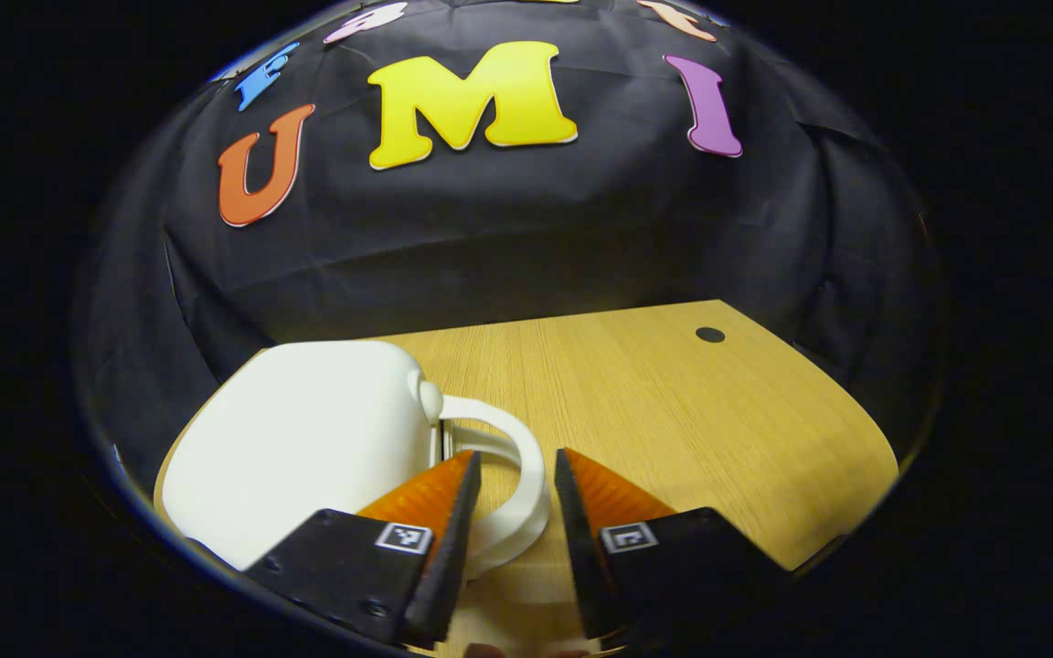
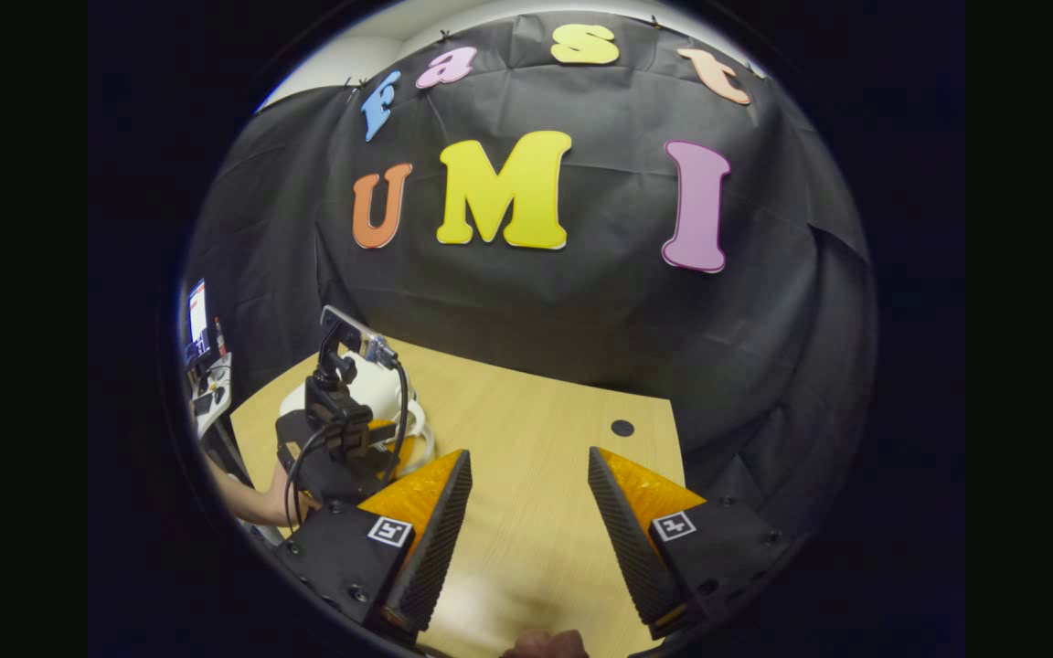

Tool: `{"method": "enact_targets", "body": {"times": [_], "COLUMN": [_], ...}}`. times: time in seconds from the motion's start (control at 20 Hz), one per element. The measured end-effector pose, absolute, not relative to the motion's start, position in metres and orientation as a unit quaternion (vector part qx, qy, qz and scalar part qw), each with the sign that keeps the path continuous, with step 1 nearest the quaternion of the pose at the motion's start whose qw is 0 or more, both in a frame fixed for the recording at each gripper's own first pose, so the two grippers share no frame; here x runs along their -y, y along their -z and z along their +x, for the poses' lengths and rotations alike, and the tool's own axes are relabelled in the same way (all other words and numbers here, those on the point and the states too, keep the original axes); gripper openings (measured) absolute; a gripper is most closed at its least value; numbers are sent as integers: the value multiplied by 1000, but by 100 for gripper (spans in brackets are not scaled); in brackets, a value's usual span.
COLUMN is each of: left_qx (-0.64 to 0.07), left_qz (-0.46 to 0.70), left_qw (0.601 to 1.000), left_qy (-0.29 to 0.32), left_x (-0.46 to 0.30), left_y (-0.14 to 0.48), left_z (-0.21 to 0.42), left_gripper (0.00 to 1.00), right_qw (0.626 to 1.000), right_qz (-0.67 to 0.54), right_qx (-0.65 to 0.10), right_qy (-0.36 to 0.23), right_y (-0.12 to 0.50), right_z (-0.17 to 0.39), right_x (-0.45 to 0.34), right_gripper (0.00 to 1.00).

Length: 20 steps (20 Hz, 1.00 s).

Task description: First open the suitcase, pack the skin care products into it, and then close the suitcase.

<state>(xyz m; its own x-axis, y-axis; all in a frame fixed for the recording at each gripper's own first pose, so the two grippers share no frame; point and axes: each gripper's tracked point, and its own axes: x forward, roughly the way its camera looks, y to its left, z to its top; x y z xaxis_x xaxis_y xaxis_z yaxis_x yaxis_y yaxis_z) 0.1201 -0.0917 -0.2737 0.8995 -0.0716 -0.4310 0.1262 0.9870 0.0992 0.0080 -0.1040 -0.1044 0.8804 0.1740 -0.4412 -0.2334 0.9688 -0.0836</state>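
A small white suitcase [image 1: 298, 439] lies shut at the left of the wooden table [image 1: 673, 411]. Its white loop handle [image 1: 526, 484] curves out to the right. My left gripper [image 1: 517, 457] is open, its fingers standing on either side of that handle without pressing on it. In the right gripper view the same suitcase [image 2: 385, 388] lies far left, partly hidden by the left gripper [image 2: 344, 439] and the hand [image 2: 261, 503] holding it. My right gripper [image 2: 526, 452] hangs open over bare tabletop [image 2: 536, 512] with nothing between its fingers.
The black cloth wall closes the table's back and right sides. A small dark hole [image 1: 710, 334] marks the tabletop near the far right corner. In the right gripper view a side desk with a lit screen [image 2: 197, 324] stands beyond the table's left edge.
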Motion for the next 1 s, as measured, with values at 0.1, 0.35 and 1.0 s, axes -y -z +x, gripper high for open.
{"method": "enact_targets", "body": {"times": [0.1, 0.35, 1.0], "left_qx": [-177, -85, 3], "left_qz": [36, 9, 23], "left_qw": [982, 996, 999], "left_qy": [60, 29, -22], "left_x": [102, 79, 7], "left_y": [235, 129, -33], "left_z": [112, 95, 31], "left_gripper": [83, 95, 96], "right_qw": [973, 988, 999], "right_qz": [-75, -49, -14], "right_qx": [-192, -110, -14], "right_qy": [-104, -94, -27], "right_y": [87, 41, -26], "right_z": [14, 35, 45], "right_x": [99, 76, -8], "right_gripper": [77, 78, 79]}}
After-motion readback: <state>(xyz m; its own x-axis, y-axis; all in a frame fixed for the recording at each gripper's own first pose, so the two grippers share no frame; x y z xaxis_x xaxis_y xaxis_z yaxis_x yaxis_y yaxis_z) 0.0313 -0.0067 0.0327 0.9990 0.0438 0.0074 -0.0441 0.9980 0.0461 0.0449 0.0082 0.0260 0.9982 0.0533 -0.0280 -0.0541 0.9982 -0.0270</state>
